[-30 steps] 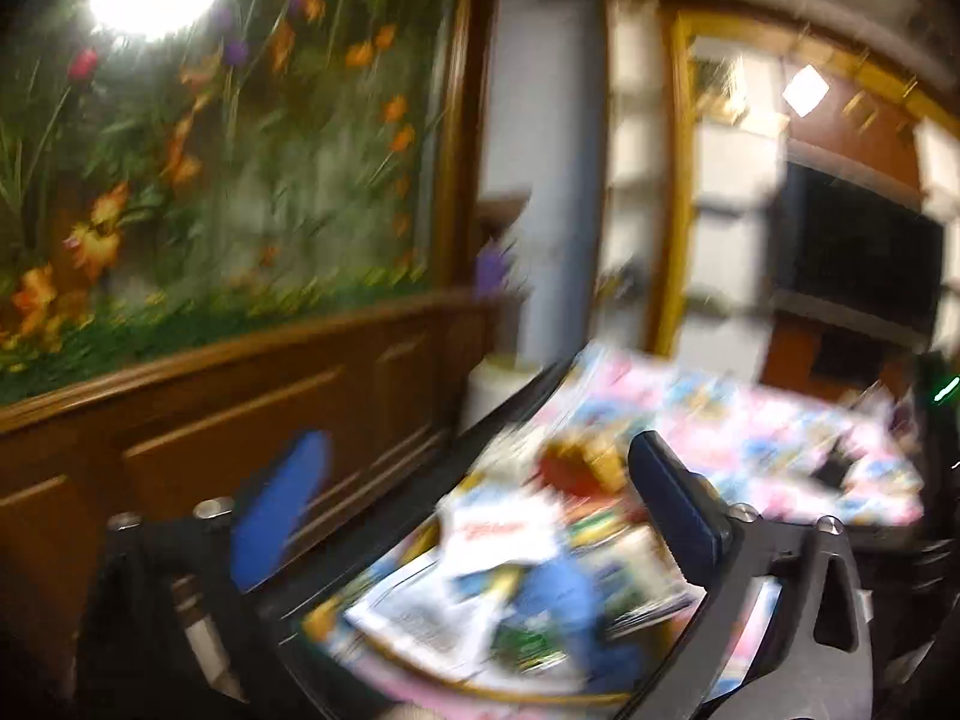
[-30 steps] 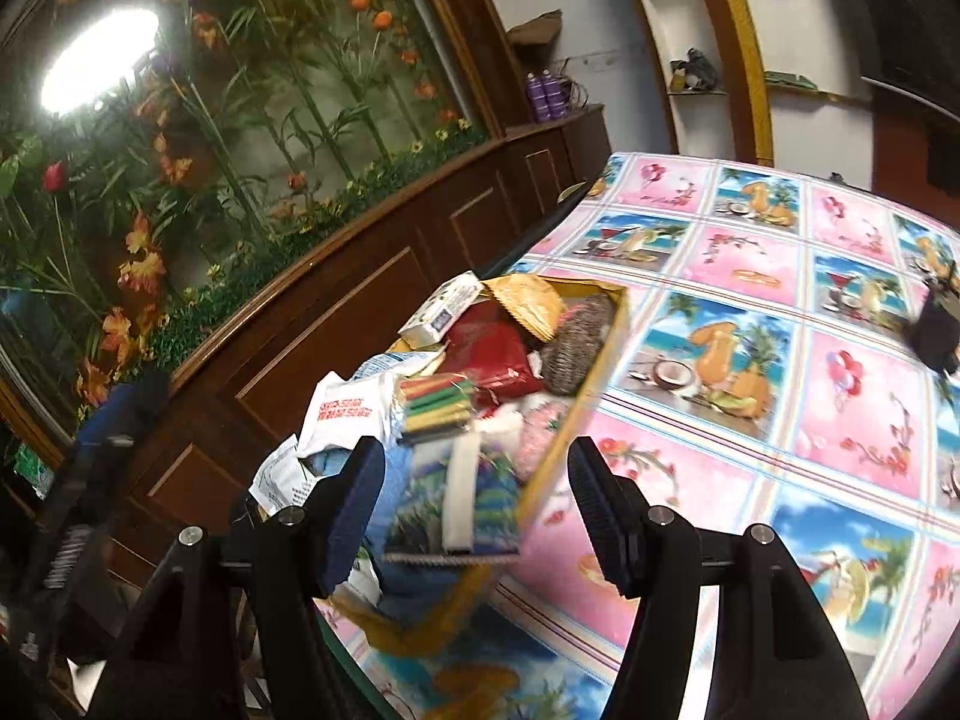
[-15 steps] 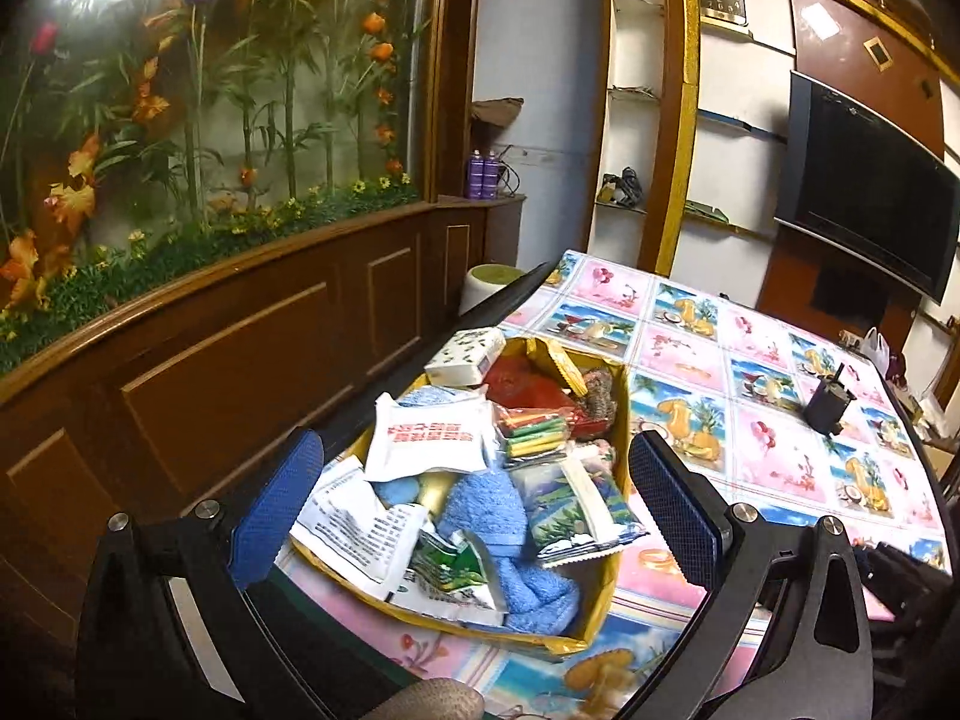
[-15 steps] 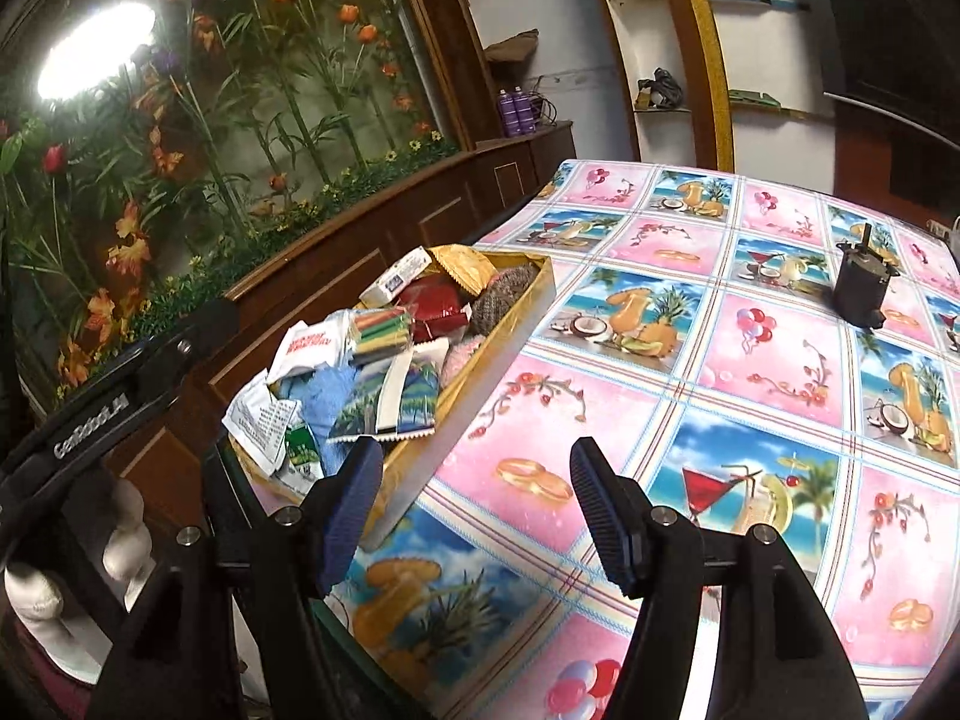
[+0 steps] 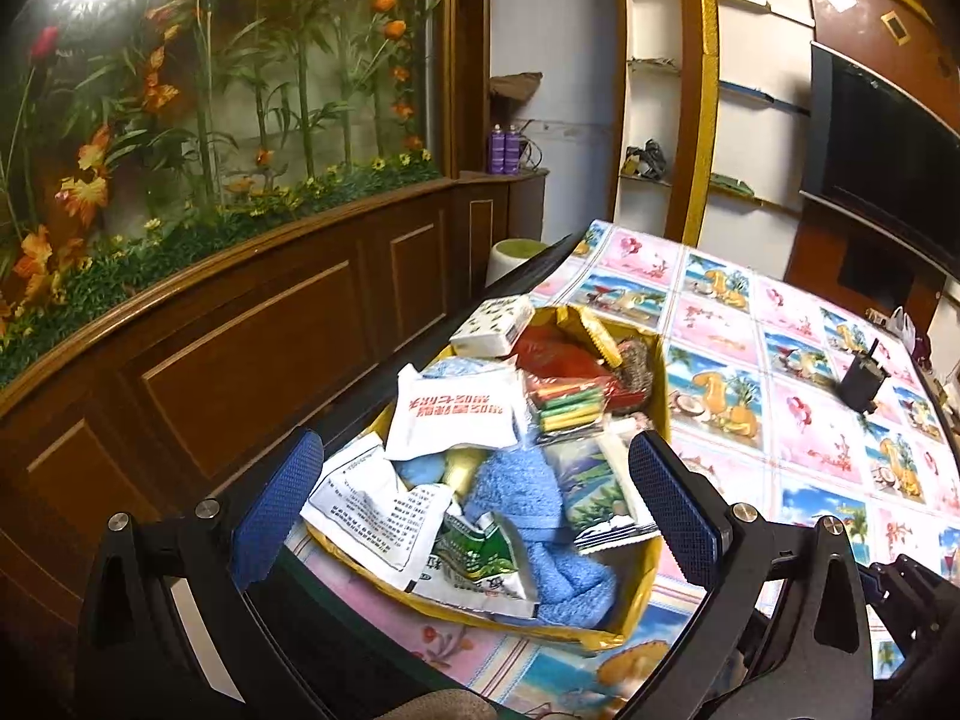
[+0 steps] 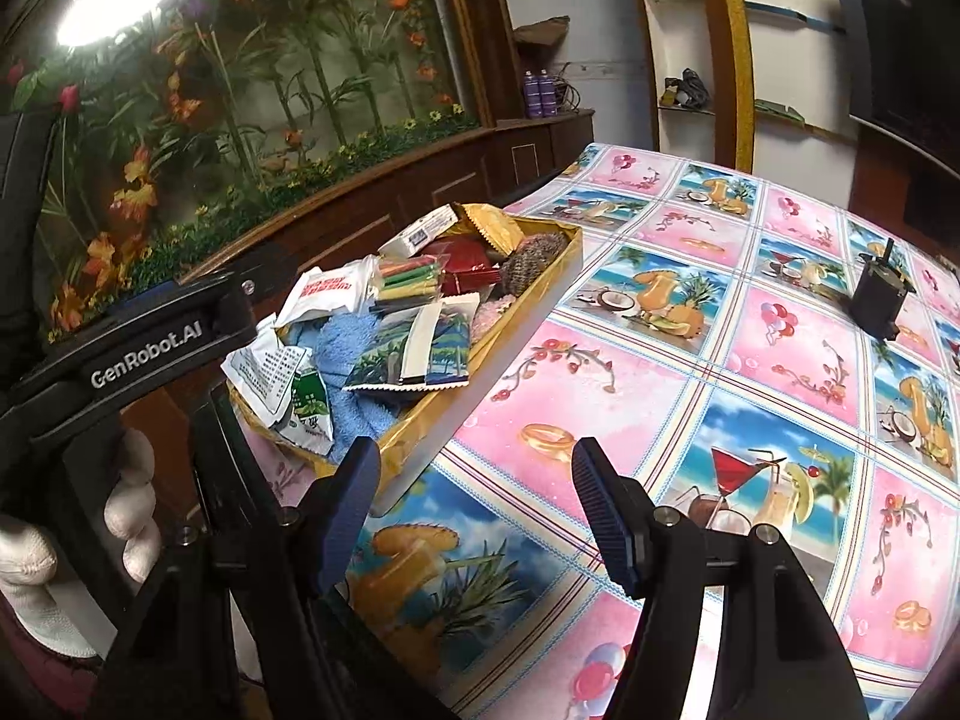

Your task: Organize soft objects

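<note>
Soft packets and a blue towel (image 5: 540,516) are heaped in the yellow tray (image 6: 480,384) at the table's edge. Left gripper (image 5: 474,504) and right gripper (image 6: 480,486) are spread wide, nothing held. Sorted or awaiting sorting cannot be determined.

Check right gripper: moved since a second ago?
Yes. The right gripper swung rightward off the yellow tray: the tray, once centred between its open jaws, now sits left, with tablecloth ahead.
</note>
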